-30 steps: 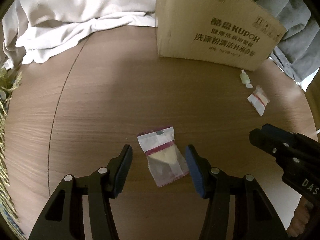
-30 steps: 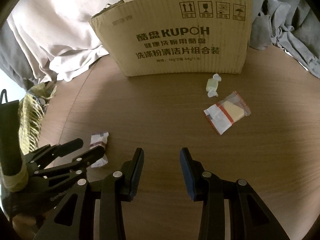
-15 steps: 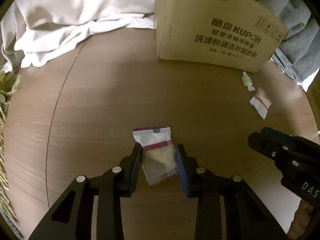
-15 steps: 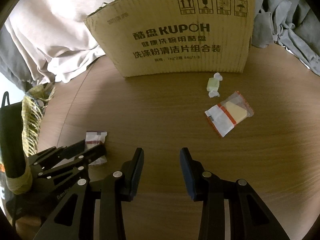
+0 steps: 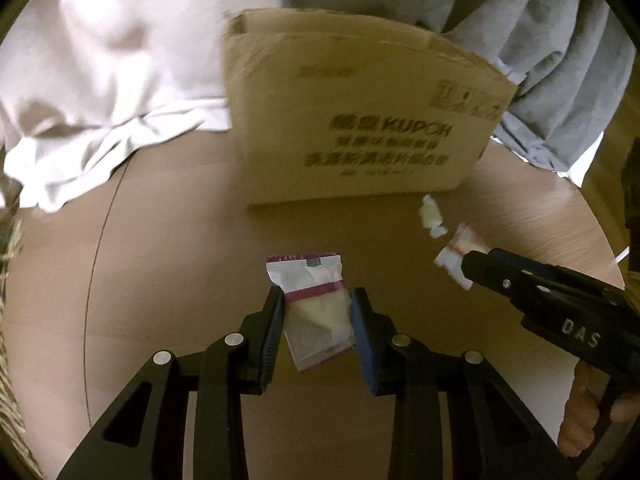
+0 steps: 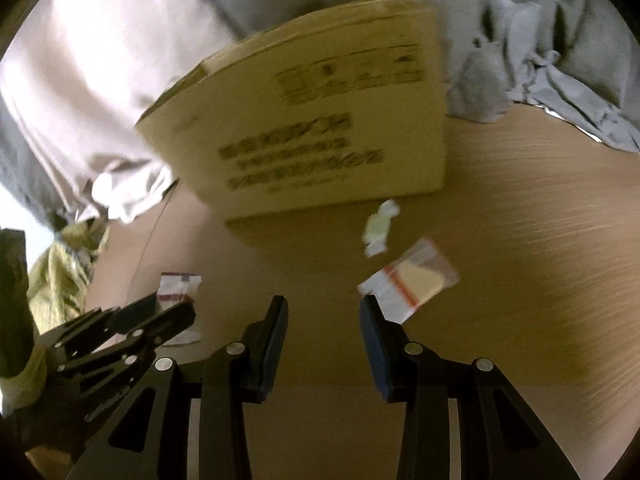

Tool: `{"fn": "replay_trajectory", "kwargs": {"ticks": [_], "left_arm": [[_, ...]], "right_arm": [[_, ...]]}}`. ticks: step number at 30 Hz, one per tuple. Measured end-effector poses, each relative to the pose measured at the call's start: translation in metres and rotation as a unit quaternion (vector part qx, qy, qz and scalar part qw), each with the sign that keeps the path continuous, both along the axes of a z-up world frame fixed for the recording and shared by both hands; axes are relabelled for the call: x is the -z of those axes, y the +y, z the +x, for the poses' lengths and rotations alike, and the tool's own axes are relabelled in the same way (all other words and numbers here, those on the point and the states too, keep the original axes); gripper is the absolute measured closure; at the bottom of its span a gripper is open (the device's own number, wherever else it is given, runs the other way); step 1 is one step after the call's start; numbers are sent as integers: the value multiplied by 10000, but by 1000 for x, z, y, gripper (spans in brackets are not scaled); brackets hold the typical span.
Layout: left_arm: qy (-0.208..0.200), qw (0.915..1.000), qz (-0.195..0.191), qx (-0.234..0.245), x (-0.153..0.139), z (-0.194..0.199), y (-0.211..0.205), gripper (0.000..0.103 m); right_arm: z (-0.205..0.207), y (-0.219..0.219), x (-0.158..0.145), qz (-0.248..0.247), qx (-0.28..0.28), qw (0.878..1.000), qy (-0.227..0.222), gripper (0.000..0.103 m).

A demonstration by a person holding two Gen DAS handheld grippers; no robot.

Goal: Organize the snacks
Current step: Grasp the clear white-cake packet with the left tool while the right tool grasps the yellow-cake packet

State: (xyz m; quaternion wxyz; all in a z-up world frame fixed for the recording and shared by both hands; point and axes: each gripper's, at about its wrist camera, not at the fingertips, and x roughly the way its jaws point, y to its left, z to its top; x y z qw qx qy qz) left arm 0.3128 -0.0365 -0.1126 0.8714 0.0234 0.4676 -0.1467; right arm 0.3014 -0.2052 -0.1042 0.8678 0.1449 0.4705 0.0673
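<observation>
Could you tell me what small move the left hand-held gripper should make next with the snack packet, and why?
Probably carry it toward the cardboard box. The left hand-held gripper is shut on the purple-striped snack packet, both pads pressing its sides, and the box stands just beyond on the wooden table. The box's open top is not visible, so approach high.

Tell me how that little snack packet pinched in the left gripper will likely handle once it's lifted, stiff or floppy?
Probably floppy: the snack packet is thin, crinkled film, its top flap standing free above the left gripper. Likely light, since the wedge inside looks small. Its glossy wrapper may slip, because the fingers pinch only its sides.
</observation>
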Motion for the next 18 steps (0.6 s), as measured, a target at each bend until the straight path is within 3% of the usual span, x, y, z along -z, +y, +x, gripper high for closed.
{"fn": "replay_trajectory", "kwargs": {"ticks": [7,18], "left_arm": [[-71,9997,20,213,-1,9,-23,70],[-70,9997,58,233,2,15,-26,70]], "right_arm": [[4,-29,9,145,434,9988,163,64],[11,-39,30,373,713,9955,492,64]]}}
